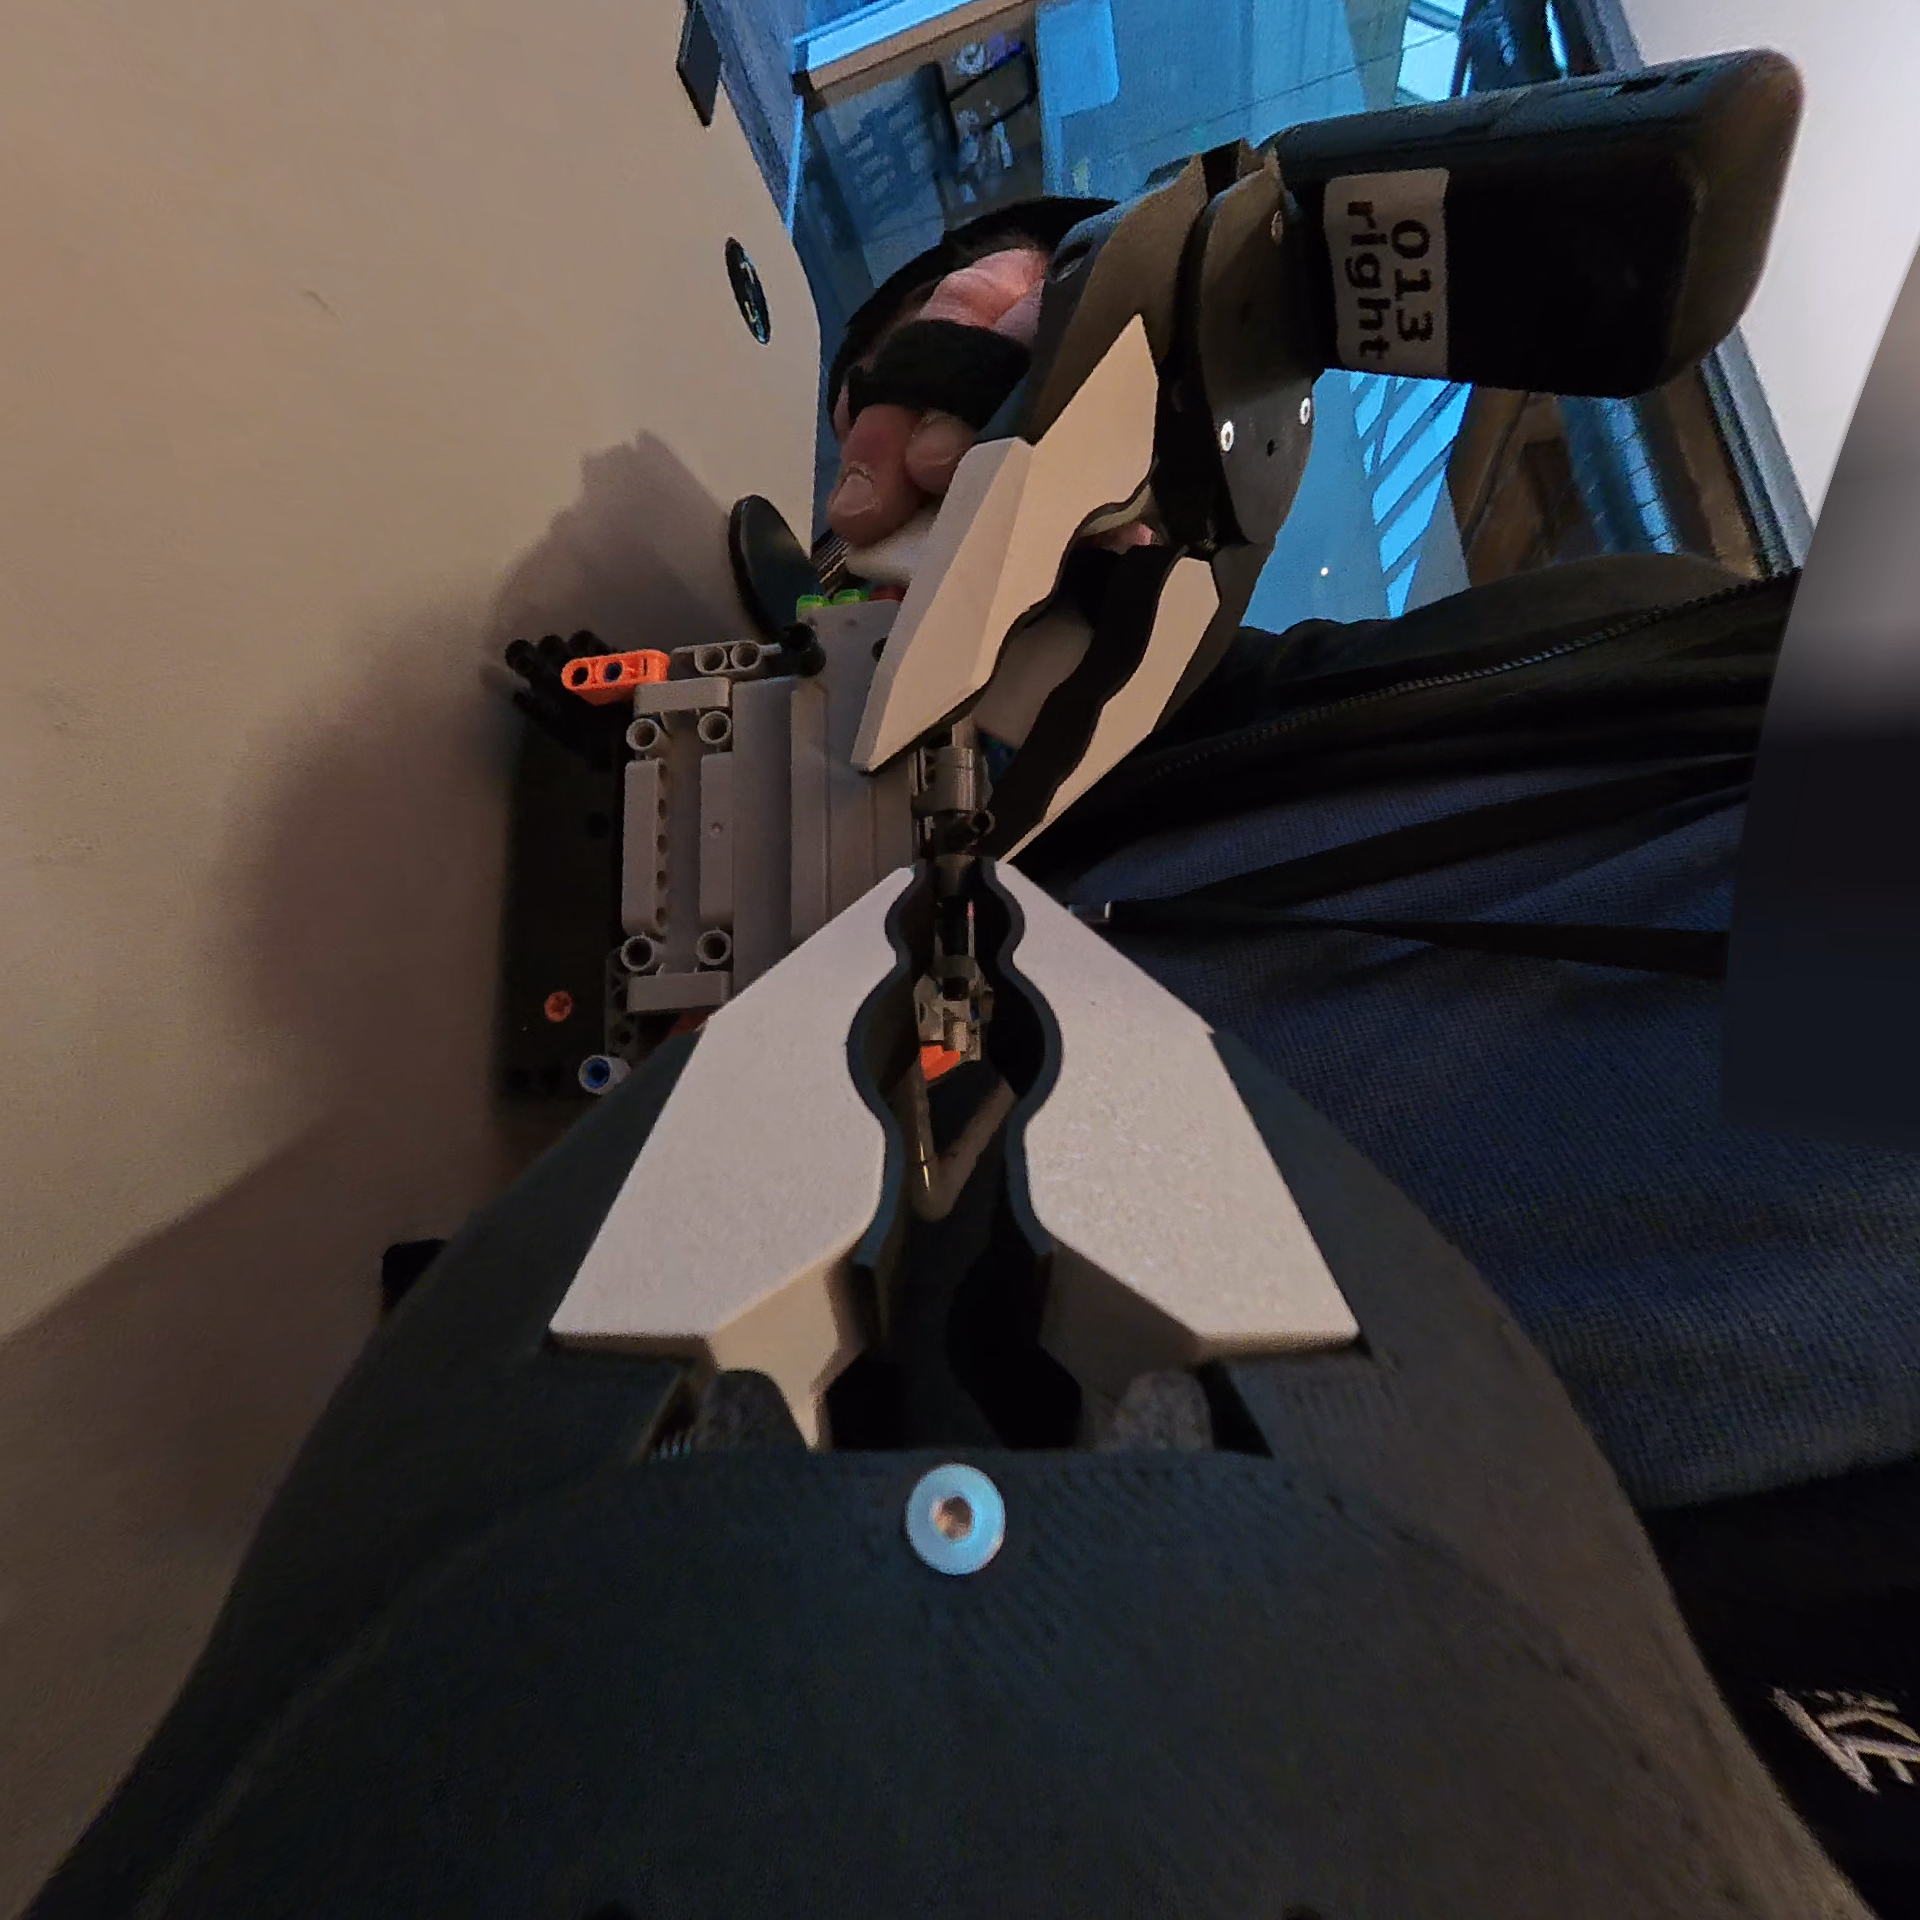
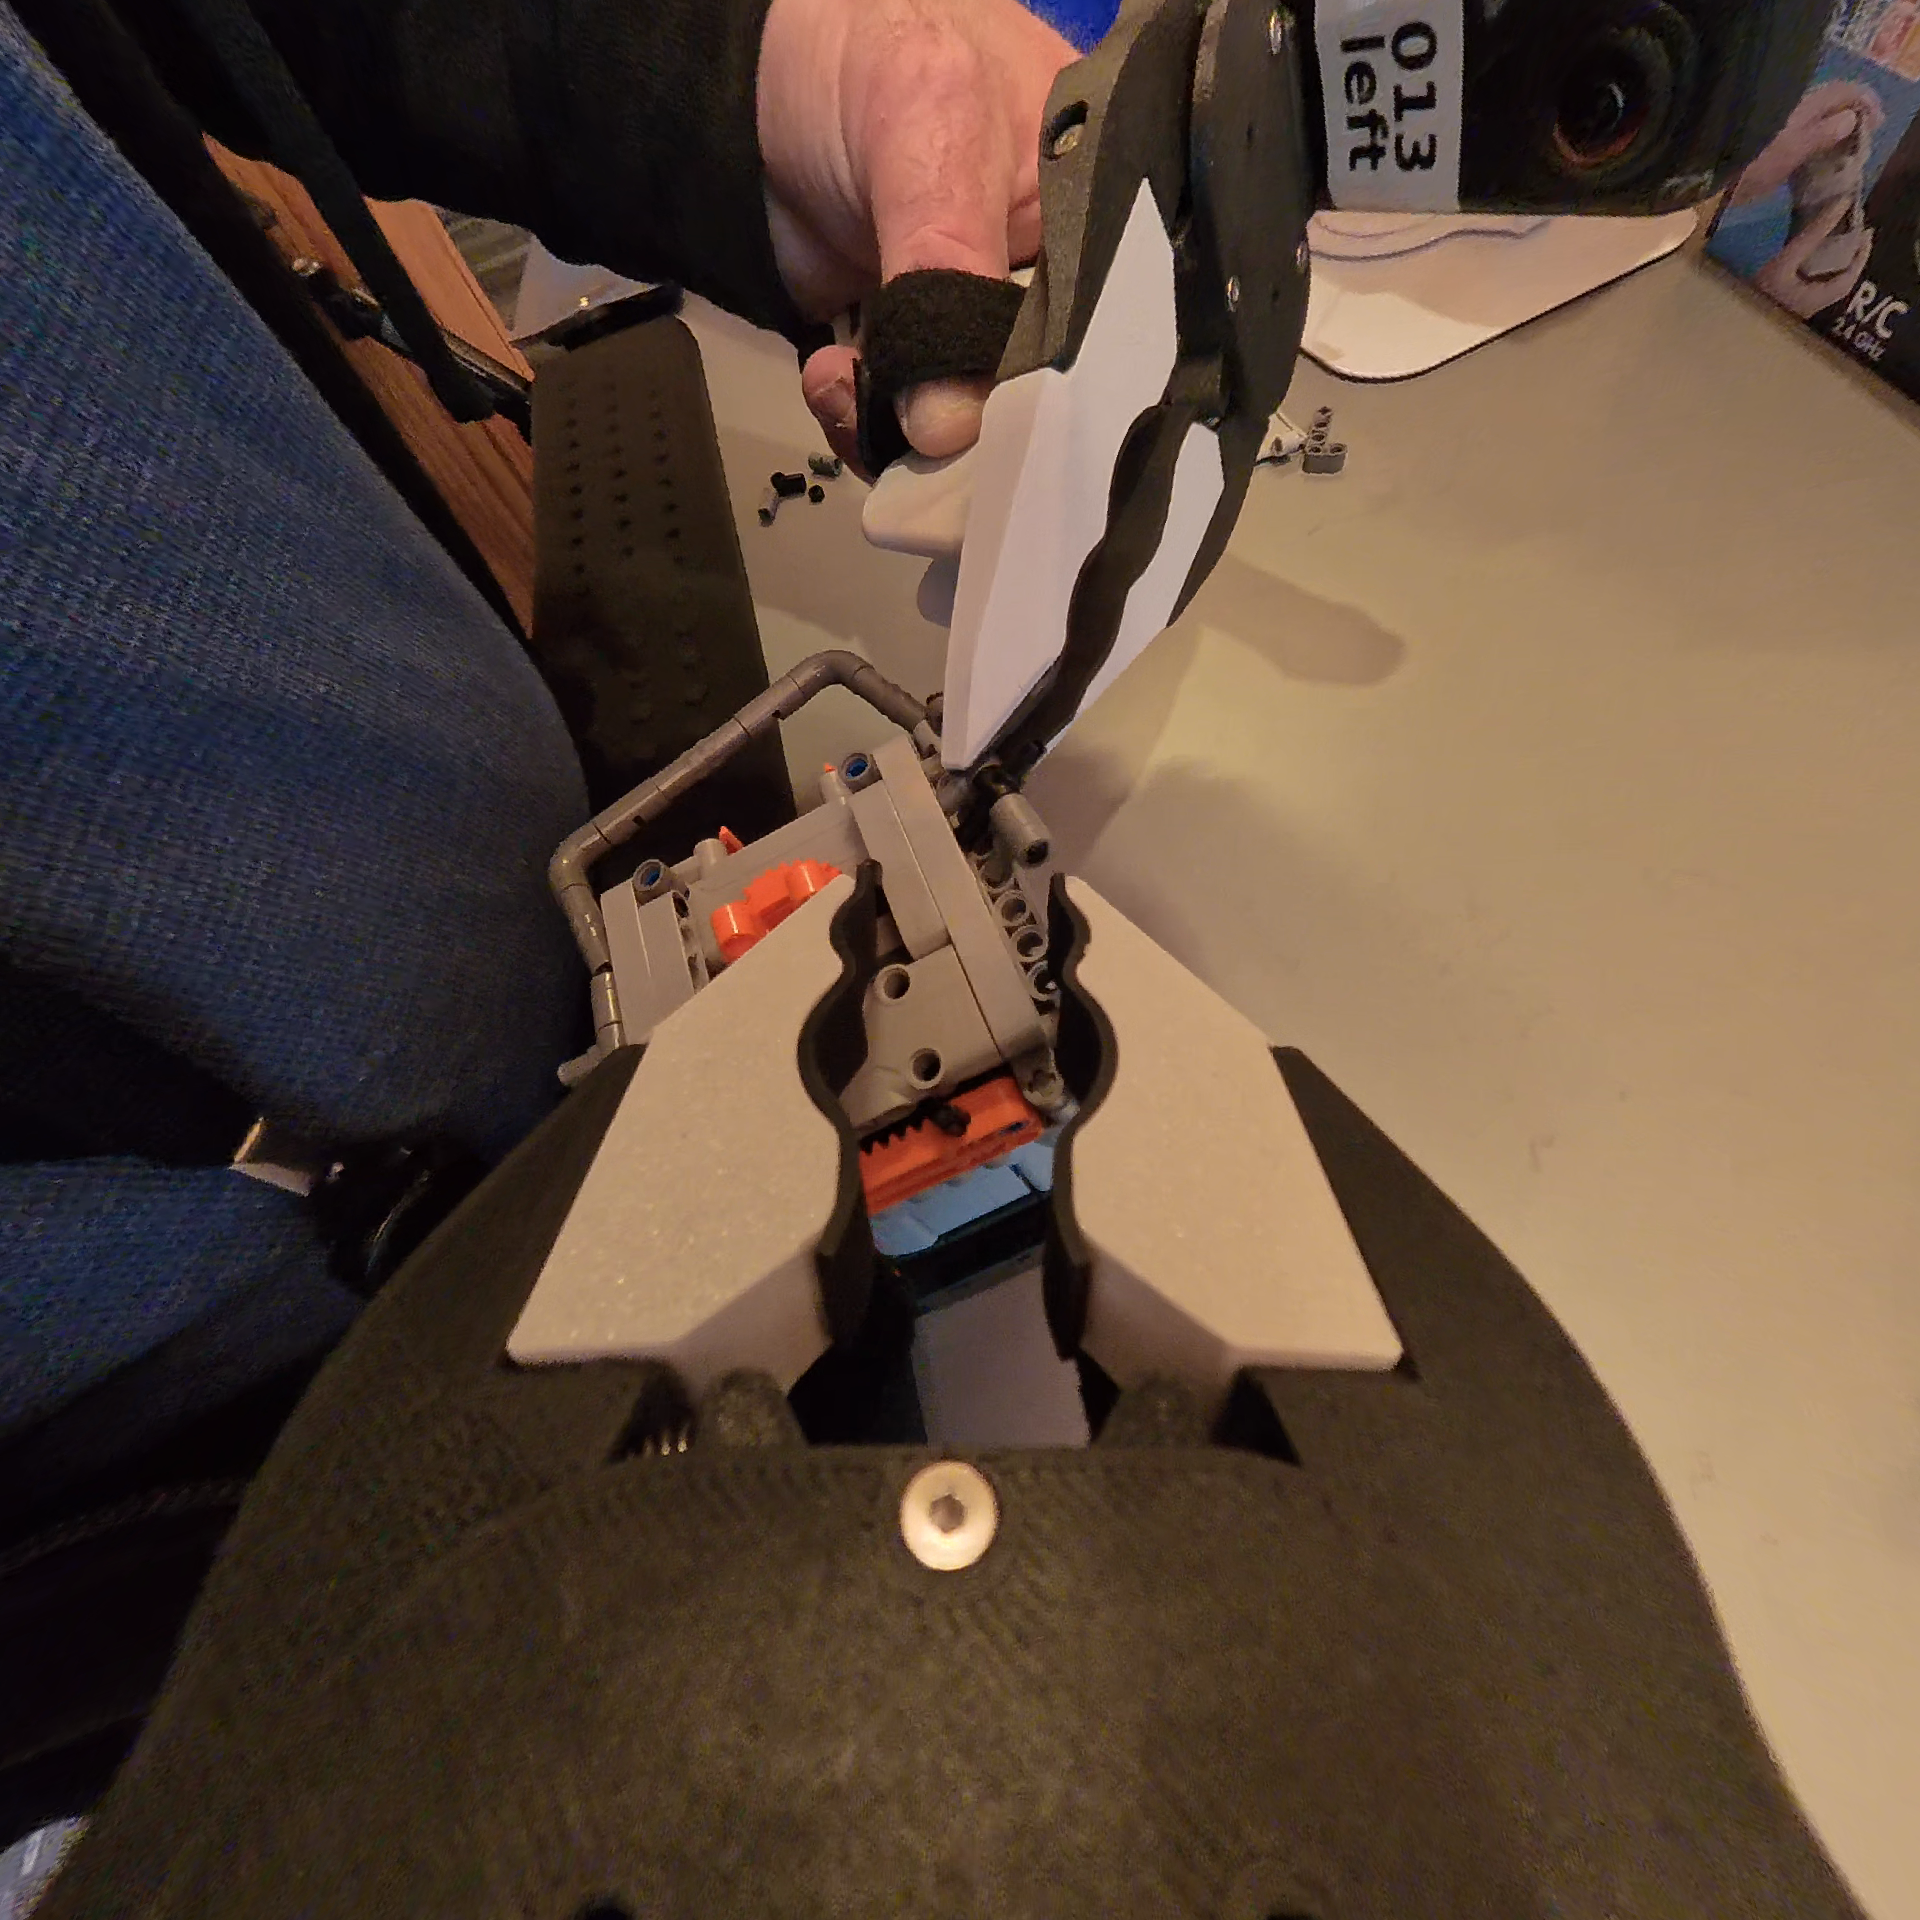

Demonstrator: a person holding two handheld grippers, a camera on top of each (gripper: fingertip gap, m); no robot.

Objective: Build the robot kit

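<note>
Right wrist view: right hand-held gripper (image 2: 961,997) clamping a grey-and-orange building-brick model (image 2: 914,997) above the surface (image 2: 1455,935); left hand-held gripper (image 2: 987,764) pinching a small pin at its top edge. Possibly slipping, pin dropping, if twisted.

We see a beige bench (image 2: 1507,935) carrying small loose grey and black pieces (image 2: 795,490), a grey connector (image 2: 1322,445), a white mat (image 2: 1455,301) and a printed box (image 2: 1839,208) at its corner
</note>
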